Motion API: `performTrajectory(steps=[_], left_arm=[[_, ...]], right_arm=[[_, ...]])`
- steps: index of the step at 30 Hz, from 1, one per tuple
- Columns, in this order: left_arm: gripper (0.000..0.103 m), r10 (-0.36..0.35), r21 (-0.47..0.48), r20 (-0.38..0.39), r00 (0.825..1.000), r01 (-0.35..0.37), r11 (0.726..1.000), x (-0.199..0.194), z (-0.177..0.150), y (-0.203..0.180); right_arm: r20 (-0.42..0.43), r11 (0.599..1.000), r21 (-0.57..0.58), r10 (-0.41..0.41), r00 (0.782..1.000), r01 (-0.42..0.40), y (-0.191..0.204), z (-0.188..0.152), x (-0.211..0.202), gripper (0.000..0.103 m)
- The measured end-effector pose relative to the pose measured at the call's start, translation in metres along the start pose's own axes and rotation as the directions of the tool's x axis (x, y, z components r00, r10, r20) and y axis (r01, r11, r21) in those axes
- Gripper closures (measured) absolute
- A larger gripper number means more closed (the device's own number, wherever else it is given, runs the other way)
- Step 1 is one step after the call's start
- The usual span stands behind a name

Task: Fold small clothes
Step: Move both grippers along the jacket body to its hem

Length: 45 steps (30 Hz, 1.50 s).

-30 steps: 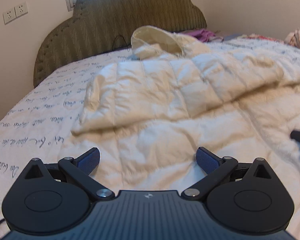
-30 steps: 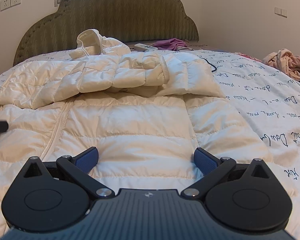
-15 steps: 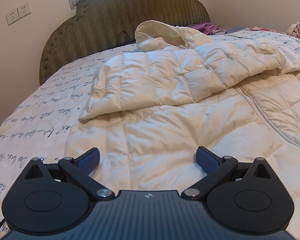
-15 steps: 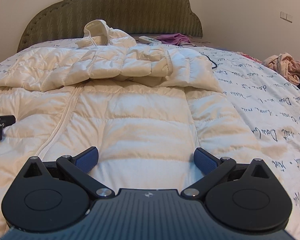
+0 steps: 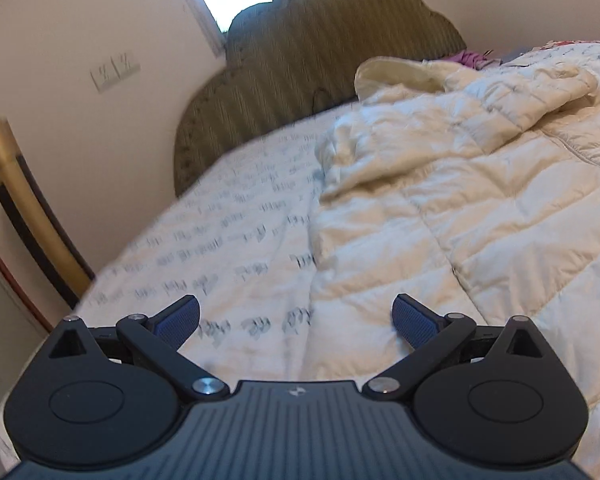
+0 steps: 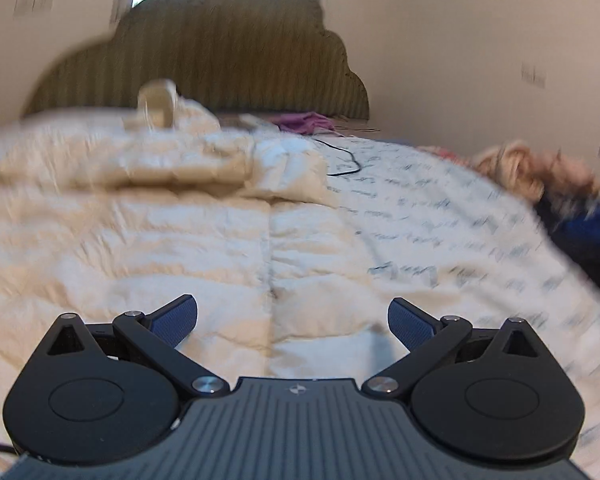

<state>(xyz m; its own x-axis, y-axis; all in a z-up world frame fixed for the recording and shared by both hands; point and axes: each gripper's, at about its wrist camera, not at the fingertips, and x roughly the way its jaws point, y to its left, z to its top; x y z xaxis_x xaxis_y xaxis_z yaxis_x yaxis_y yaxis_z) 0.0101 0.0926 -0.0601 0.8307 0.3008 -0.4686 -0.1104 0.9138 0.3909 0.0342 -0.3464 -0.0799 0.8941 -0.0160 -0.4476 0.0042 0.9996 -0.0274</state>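
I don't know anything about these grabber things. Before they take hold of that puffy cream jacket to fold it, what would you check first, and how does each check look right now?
1. Left gripper open and holding nothing: ok.
2. Right gripper open and holding nothing: ok.
3. Cream jacket lying spread on the bed, sleeves folded across the chest: ok.
4. Left gripper lined up on the jacket's side edge: ok; the edge runs between its fingers.
5. Right gripper over the jacket's other side: roughly ok, but the view is blurred.
6. Black cable on the bed clear of the jacket: cannot tell; it lies close to the folded sleeve.
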Motion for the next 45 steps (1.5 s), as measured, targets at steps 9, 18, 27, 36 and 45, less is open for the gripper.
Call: performTrajectory(steps=[9, 18, 27, 36, 45], left_arm=[[0.0, -0.02, -0.126, -0.032, 0.999, 0.016, 0.992, 0.006, 0.008, 0.039], [0.0, -0.09, -0.021, -0.017, 0.996, 0.09, 0.996, -0.006, -0.009, 0.026], [0.0, -0.089, -0.024, -0.023, 0.996, 0.088, 0.996, -0.016, -0.011, 0.019], [0.0, -0.153, -0.092, -0.049, 0.987, 0.148, 0.985, -0.031, -0.017, 0.029], [0.0, -0.308, -0.179, -0.087, 0.947, 0.29, 0.94, -0.053, -0.034, 0.048]], right_arm=[[-0.001, 0.997, -0.029, -0.074, 0.997, 0.074, 0.007, 0.003, -0.03, 0.0], [-0.084, 0.999, -0.028, 0.036, 0.996, -0.039, -0.001, -0.026, -0.048, 0.0], [-0.107, 0.988, 0.136, 0.081, 0.991, -0.066, -0.027, -0.036, -0.074, 0.0], [-0.11, 0.921, 0.348, 0.226, 0.968, -0.175, -0.051, -0.051, -0.093, 0.0], [-0.082, 0.853, 0.442, 0.345, 0.935, -0.276, -0.056, -0.062, -0.111, 0.016]])
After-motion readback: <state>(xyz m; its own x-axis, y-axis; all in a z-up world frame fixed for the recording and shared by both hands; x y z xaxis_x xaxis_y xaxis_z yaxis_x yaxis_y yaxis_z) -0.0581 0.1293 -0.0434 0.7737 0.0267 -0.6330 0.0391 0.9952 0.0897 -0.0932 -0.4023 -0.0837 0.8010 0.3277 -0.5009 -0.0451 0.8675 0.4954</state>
